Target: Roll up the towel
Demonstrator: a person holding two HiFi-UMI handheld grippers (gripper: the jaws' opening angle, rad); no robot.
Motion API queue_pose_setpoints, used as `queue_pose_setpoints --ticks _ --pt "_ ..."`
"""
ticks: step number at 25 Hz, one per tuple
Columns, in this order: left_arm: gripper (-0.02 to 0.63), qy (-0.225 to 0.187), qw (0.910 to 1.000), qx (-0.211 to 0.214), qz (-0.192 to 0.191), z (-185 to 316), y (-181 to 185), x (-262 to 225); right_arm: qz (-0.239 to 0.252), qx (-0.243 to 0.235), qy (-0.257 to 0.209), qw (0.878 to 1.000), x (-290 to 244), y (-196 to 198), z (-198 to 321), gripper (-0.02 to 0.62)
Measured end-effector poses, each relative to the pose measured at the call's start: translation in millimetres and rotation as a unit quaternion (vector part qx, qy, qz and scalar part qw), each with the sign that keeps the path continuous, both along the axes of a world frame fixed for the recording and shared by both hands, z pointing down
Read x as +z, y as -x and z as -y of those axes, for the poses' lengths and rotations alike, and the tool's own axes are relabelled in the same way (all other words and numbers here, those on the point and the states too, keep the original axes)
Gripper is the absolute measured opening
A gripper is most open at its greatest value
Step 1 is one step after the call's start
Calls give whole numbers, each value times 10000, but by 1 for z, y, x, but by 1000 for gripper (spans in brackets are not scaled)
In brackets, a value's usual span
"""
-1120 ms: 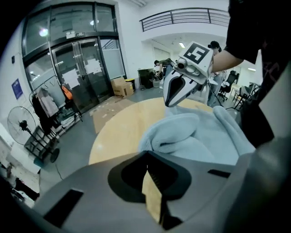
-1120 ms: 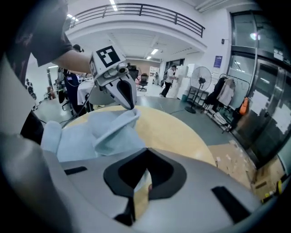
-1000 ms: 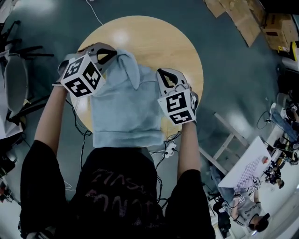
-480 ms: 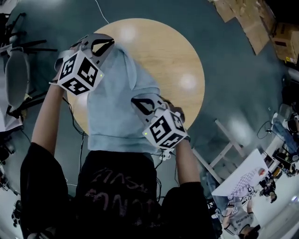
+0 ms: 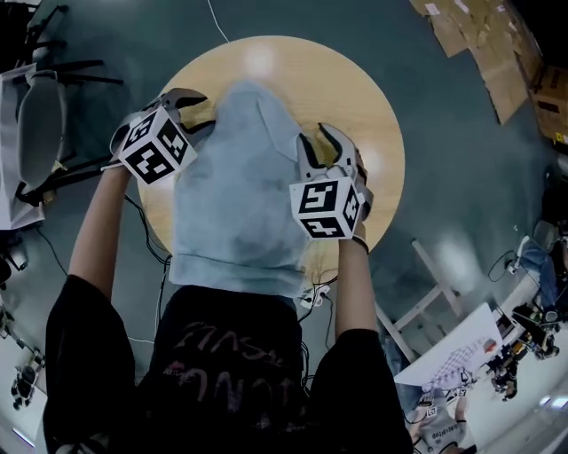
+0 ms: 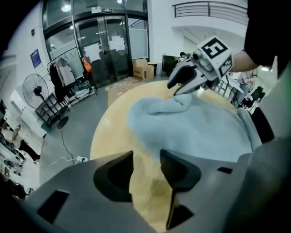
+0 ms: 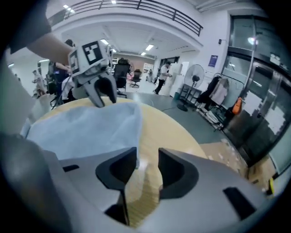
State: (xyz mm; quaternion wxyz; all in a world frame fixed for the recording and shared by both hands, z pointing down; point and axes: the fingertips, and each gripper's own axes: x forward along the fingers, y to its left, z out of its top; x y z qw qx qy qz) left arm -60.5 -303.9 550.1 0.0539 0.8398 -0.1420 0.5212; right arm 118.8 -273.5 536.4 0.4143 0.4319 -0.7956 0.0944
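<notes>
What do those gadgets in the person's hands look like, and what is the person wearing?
The left gripper and right gripper are grey tools with two jaws, each carrying a white cube with black square markers. The person wears a black short-sleeved T-shirt with reddish print.

Round wooden table (image 5: 346, 97) on a dull grey-green floor (image 5: 444, 160), flattened cardboard (image 5: 484, 44) beyond the table's right side, grey chair (image 5: 35, 133) near its left edge, glass doors (image 6: 109, 41), standing fan (image 6: 35, 88) and clothes rack (image 6: 68, 75) well past it, railed balcony (image 6: 209, 8) above.
</notes>
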Motion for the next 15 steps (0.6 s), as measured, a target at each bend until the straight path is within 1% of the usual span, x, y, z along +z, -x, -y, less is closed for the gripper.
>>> queue_pose_setpoints --ticks 1,3,4,5,6,7,8,9,10,11,12,13,14,15 --pt "199 54 9999 64 -90 -4 -7 2 -32 115 -22 9999 -2 -7 6 156" --pt "201 95 9995 218 -195 -11 -23 4 -222 151 -70 9996 -1 -19 11 154" --pt "191 123 9992 310 -202 -16 -30 4 -301 148 -117 9994 0 -24 11 143" --pt "164 162 9988 411 -201 -21 -36 5 -264 191 -168 9993 -2 -30 11 119" --pt "107 190 9983 516 -206 -26 -41 4 -51 261 -165 9995 -8 -33 11 100" --pt "57 178 9978 606 -221 -29 -45 2 314 310 -67 9990 -17 -33 9 103" --pt "41 119 9974 663 -245 -29 -47 -1 743 313 110 9967 -27 -28 7 122" --pt "38 28 9973 680 -278 -28 -47 -6 1129 262 323 9927 -34 -21 4 160" --pt "35 -81 9973 662 -318 -25 -45 -12 1369 149 531 9890 -37 -12 0 206" --pt "34 -221 9972 619 -353 -22 -42 -19 1404 -13 698 9876 -34 -2 -4 236" --pt "34 -425 9969 566 -357 -18 -38 -29 1279 -162 815 9883 -25 7 -6 236" --pt "32 -717 9956 516 -310 -11 -33 -39 1094 -234 904 9896 -14 14 -7 229" --pt "32 -1074 9928 477 -216 -4 -27 -50 927 -222 975 9907 -3 18 -5 191" --pt "32 -1431 9887 443 -100 4 -21 -60 800 -158 986 9918 4 20 -3 129"
